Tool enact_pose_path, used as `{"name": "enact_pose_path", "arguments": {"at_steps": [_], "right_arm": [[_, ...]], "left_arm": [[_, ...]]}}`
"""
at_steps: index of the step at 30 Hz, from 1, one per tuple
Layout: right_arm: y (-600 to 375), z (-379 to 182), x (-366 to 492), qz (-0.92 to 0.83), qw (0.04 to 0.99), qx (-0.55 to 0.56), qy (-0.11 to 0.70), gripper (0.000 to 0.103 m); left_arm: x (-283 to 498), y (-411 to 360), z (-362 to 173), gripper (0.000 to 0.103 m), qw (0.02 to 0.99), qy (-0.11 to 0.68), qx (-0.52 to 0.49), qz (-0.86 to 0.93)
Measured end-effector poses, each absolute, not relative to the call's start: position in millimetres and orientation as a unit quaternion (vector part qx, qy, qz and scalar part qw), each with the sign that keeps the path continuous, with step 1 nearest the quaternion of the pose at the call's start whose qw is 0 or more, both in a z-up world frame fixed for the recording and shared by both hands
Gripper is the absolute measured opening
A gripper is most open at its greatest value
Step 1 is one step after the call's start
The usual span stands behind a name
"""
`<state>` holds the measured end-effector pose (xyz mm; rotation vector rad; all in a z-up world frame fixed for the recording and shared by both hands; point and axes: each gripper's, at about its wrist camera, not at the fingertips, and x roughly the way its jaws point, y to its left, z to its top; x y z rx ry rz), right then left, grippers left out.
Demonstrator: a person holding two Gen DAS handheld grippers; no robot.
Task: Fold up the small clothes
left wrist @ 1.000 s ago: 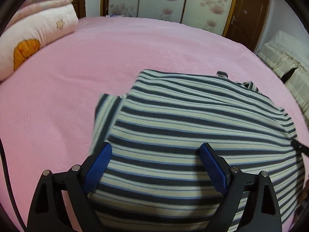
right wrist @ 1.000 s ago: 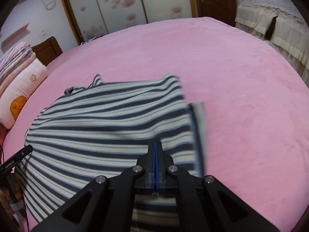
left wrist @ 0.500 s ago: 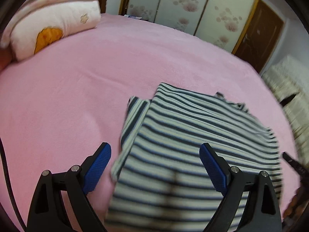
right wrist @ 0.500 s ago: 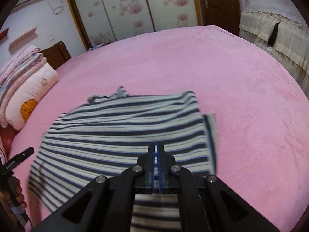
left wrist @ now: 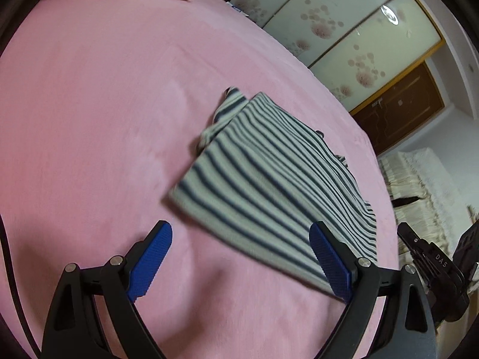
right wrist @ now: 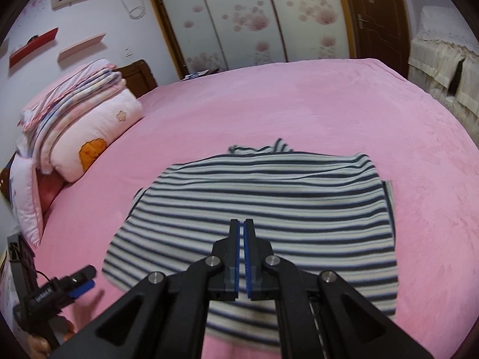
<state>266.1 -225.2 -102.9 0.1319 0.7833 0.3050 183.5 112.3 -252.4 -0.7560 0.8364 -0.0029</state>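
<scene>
A small striped shirt (right wrist: pixel 269 206) in dark grey and cream lies on the pink bed (right wrist: pixel 329 113); in the left wrist view the shirt (left wrist: pixel 269 185) lies ahead and to the right. My left gripper (left wrist: pixel 242 254) is open and empty over bare bedcover, just clear of the shirt's near edge. It also shows at the lower left of the right wrist view (right wrist: pixel 74 284). My right gripper (right wrist: pixel 242 230) has its blue pads almost together, a thin gap between them, above the shirt's near part. I see no cloth between the pads.
Folded quilts and a pillow (right wrist: pixel 86 125) are stacked at the bed's left head end. Wardrobe doors (right wrist: pixel 245 21) and a brown door stand beyond the bed. A lace-covered piece of furniture (right wrist: pixel 443 56) stands to the right.
The left gripper pulled back and swung left off the shirt, still open. The right gripper drew back and rose; the shirt's near edge dropped flat onto the bed.
</scene>
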Motion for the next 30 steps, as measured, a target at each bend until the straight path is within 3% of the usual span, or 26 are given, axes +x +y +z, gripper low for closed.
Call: {"name": "enact_pose_path", "arguments": {"at_steps": [4,16,30], "right_arm": [[-211,-103,247,0.148,0.915,0.056,0.371,0.023],[-201,-145,216,0.149,0.901,0.094,0.397,0.023],[-198,-165,221,0.162,0.898,0.088,0.399,0.023]], "left_arm": [[171,114,-269,0.093,0.828,0.390,-0.403,-0.006],[167,118,-302,0.094,0.808,0.335,-0.481,-0.056],[237,107,-319,0.094,0.809,0.266,-0.514,-0.104]]}}
